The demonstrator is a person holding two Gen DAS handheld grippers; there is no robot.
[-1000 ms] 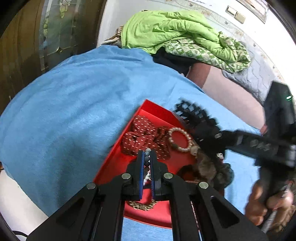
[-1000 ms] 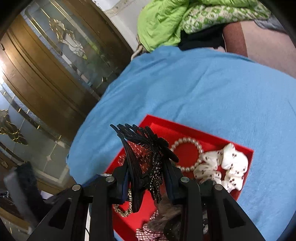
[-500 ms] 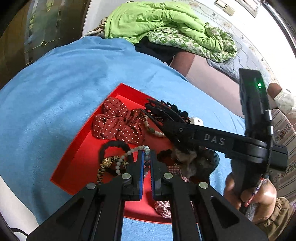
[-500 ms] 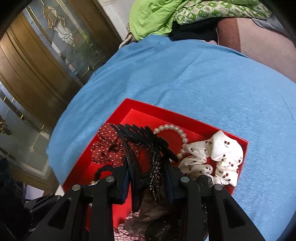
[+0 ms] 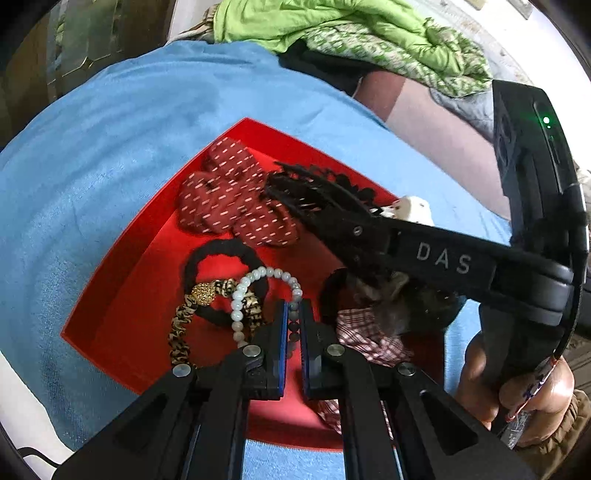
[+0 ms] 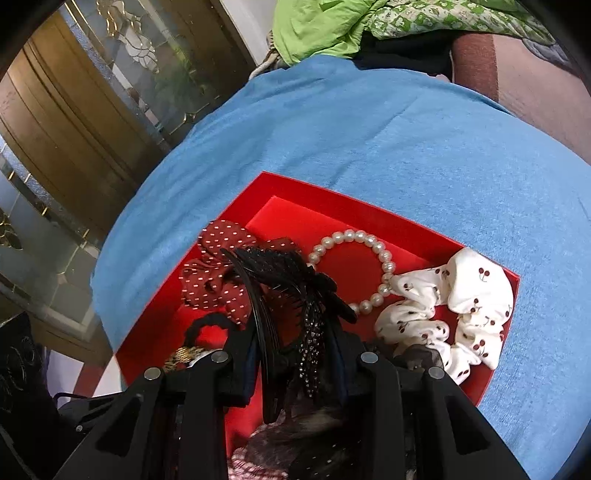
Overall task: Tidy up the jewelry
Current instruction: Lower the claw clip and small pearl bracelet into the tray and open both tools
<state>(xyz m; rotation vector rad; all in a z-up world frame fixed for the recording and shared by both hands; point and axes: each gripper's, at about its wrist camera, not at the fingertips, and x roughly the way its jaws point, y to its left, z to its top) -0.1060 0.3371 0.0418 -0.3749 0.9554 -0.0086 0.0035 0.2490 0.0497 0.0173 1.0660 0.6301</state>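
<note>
Two grippers of mine hang over the red tray point(image 5: 122, 280), which lies on a blue cloth point(image 5: 110, 147). My left gripper point(image 5: 291, 325) has its fingers pinched together on a bracelet of pale and grey beads point(image 5: 243, 291); the free loop of it curves out ahead of the fingertips, above a black hair tie point(image 5: 218, 251) and a leopard-print band with a gold bead point(image 5: 203, 293) that lie in the tray's near left part. My right gripper point(image 6: 295, 354) has its fingers clamped on a black hair claw point(image 6: 280, 273), whose teeth stick out forward above the tray. Beneath and just beyond the claw lies a red scrunchie with white dots point(image 6: 218, 273). Next to it, toward the tray's middle, rests a pearl bracelet point(image 6: 354, 266), touching a white scrunchie with a cherry print point(image 6: 461, 317) that fills the tray's right end. A checked cloth piece point(image 5: 365, 339) and something dark and furry point(image 5: 399, 299) lie under the right gripper; I cannot tell what the furry thing is. Green bedding point(image 5: 332, 29) is heaped beyond the blue cloth.
</note>
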